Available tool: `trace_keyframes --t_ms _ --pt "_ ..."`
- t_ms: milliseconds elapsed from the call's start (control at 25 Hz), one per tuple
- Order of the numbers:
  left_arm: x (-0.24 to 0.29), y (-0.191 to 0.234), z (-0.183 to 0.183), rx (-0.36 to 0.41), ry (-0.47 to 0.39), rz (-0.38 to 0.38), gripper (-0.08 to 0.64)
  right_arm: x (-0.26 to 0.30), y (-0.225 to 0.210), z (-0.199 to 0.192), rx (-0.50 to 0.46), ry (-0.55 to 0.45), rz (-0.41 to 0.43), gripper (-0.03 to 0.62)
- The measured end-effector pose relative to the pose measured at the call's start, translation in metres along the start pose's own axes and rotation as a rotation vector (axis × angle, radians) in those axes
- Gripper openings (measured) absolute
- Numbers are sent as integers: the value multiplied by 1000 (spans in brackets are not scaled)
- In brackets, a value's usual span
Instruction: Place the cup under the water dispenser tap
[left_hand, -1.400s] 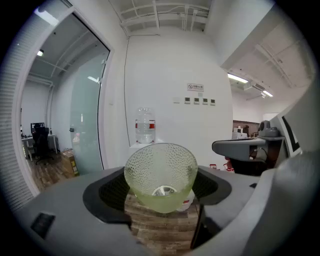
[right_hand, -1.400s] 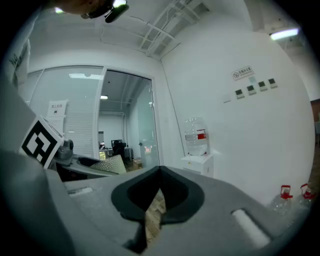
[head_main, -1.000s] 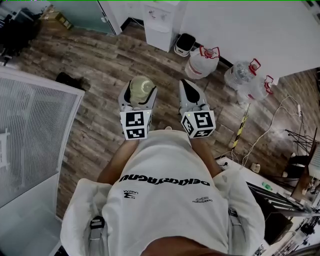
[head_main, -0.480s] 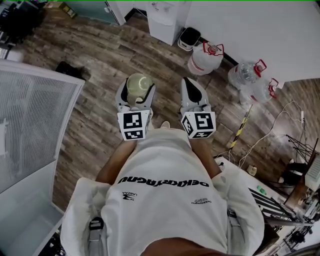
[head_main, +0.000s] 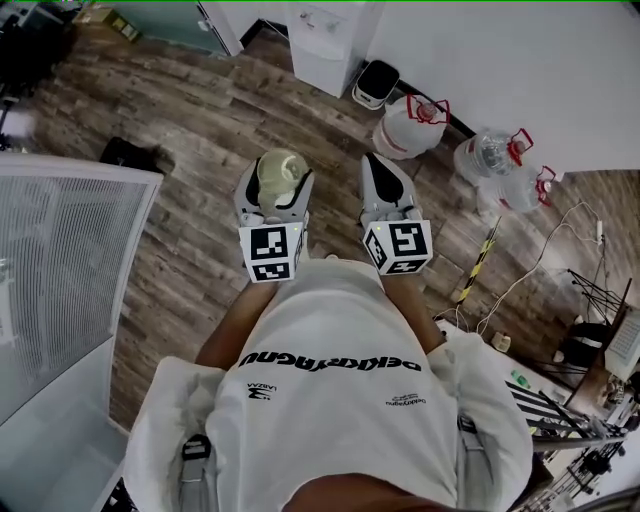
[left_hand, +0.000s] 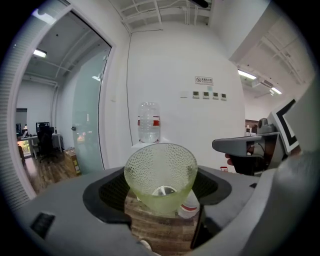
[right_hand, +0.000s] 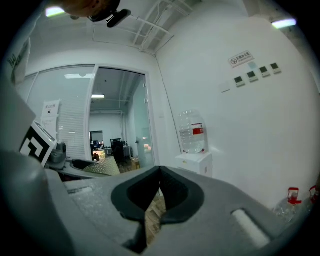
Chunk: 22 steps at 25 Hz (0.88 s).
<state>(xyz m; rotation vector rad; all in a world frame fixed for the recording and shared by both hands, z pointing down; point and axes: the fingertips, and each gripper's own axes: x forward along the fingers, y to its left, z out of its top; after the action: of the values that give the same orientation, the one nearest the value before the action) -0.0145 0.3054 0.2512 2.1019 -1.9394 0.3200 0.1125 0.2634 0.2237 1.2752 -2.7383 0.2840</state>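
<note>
Nearest the camera is the person's white shirt (head_main: 340, 400), printed with dark lettering. Just beyond it, both grippers are held side by side above the wood-plank floor (head_main: 200, 130), each carrying its marker cube at the near end.

The left gripper (head_main: 278, 180) is clamped on the cup (head_main: 281, 170). This is a pale green glass with a dimpled wall, held mouth up, with 1 dark pad against each side. In the left gripper view the cup's base shows through the glass, and floor planks show below it.

The right gripper (head_main: 375, 165) lies to the right of the left one, apart from it. Its jaws are drawn together to a point and hold nothing. In the right gripper view the pads meet, leaving only a thin sliver of floor showing beneath.

A white slatted panel (head_main: 60, 260) stands at the left.

At the far wall stands the white water dispenser (head_main: 325, 45). An inverted clear bottle (left_hand: 148, 122) with a red label sits on top of it. The cup is well apart from the dispenser, on its near side, and is not under the tap.

A small black-and-white bin (head_main: 375, 85) sits just right of the dispenser. 3 large water jugs with red-handled caps stand on the floor along the right: 1 near the bin (head_main: 405, 125) and 2 farther right, close together (head_main: 500, 165). A glass door (left_hand: 87, 115) lies left of the dispenser.
</note>
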Motion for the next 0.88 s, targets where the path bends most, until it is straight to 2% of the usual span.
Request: trace_keyframes --t_ms 520,880 --pt "156 101 66 32 31 -129 373 185 -25 50 -10 32 -89 -2" --pt "243 151 84 38 73 -222 374 276 -46 64 0 54 -181 -2"
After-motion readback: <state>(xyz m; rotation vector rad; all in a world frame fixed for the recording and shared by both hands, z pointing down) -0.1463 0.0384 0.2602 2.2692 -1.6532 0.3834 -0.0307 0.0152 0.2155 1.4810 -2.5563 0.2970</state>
